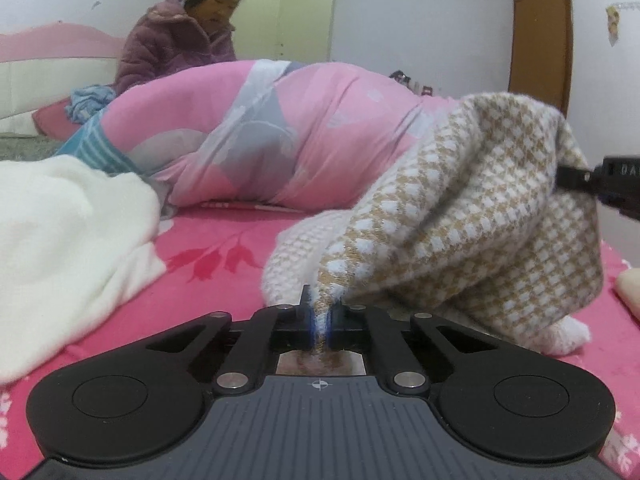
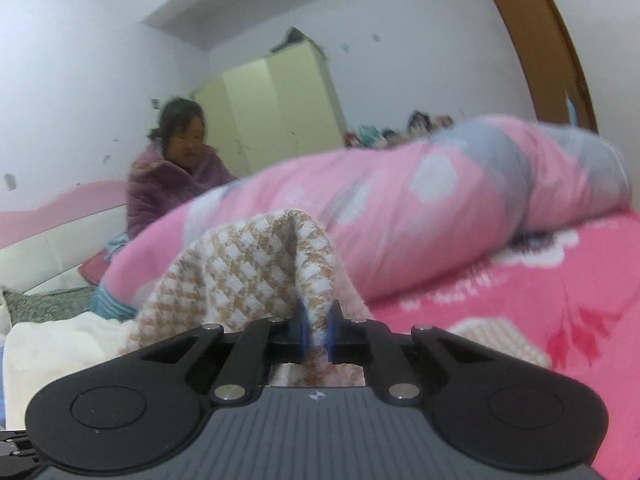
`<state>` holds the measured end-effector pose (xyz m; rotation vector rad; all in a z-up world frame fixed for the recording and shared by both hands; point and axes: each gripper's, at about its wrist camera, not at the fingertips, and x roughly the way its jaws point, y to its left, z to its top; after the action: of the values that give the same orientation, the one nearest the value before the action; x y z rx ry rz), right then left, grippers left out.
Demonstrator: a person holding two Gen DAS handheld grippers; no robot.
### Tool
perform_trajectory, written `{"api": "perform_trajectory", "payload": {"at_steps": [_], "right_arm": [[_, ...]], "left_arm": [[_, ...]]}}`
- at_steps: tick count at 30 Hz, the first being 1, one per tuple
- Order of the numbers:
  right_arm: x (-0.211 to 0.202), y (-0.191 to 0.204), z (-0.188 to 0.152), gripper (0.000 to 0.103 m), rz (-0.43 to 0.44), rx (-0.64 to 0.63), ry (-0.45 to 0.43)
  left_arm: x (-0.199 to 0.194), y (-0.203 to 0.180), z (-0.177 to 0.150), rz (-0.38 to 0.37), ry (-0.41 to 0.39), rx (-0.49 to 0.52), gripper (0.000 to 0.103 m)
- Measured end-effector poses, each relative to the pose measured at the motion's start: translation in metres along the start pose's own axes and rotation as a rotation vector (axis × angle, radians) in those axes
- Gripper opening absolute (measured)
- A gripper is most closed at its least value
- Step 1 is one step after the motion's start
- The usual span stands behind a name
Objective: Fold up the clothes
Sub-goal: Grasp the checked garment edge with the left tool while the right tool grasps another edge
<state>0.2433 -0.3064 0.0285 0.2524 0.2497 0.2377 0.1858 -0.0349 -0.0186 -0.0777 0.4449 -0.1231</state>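
Note:
A tan-and-white houndstooth knit garment [image 1: 472,216] lies bunched on the pink bed sheet [image 1: 224,240]. My left gripper [image 1: 320,320] is shut on a low edge of it, the fabric pinched between the blue pads. At the right edge of the left wrist view the right gripper [image 1: 568,178] holds another part of the same garment lifted above the bed. In the right wrist view my right gripper [image 2: 316,334] is shut on a raised fold of the houndstooth garment [image 2: 256,268], which drapes down to the left.
A rolled pink-and-grey quilt [image 1: 280,136] lies across the bed behind the garment. A white fleece cloth [image 1: 64,240] is heaped on the left. A person in a purple jacket [image 1: 172,44] sits at the far side. A wardrobe [image 2: 276,108] and a brown door [image 1: 540,40] stand behind.

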Motion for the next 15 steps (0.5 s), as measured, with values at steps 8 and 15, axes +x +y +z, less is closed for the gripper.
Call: {"api": "perform_trajectory", "payload": {"at_steps": [8, 15], "right_arm": [[-0.013, 0.068, 0.017, 0.009, 0.1, -0.136, -0.022], [-0.013, 0.157, -0.001, 0.009, 0.281, -0.283, 0.027]], "left_arm": [[-0.018, 0.026, -0.021, -0.025, 0.021, -0.084, 0.002], [-0.026, 0.047, -0.048, -0.042, 0.052, -0.139, 0.002]]}}
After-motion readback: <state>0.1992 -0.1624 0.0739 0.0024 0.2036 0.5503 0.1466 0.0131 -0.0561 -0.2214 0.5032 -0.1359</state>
